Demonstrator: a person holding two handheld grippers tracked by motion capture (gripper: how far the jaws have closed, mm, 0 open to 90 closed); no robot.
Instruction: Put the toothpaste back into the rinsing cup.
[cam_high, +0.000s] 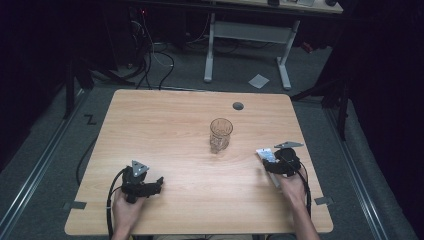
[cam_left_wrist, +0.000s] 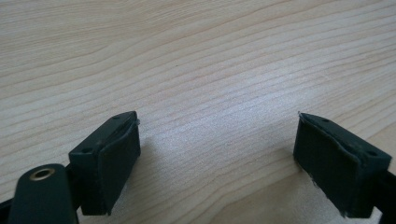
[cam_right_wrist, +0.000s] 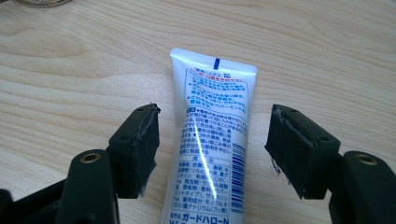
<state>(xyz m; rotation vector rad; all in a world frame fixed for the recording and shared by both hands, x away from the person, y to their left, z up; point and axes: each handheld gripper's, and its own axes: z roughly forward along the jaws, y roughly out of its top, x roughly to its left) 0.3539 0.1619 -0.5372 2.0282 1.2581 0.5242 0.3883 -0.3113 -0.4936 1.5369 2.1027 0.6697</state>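
High view: a glass mug stands near the middle of the worktop. The left tongs rest at 7 o'clock, the right tongs at 4 o'clock, over a white tube.

Left gripper view: the jaws are apart above bare wood.

Right gripper view: the tube lies flat between wide-apart jaws, touching neither.

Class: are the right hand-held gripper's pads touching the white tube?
Apart. The right gripper view shows bare table either side of the tube, between it and the pads.
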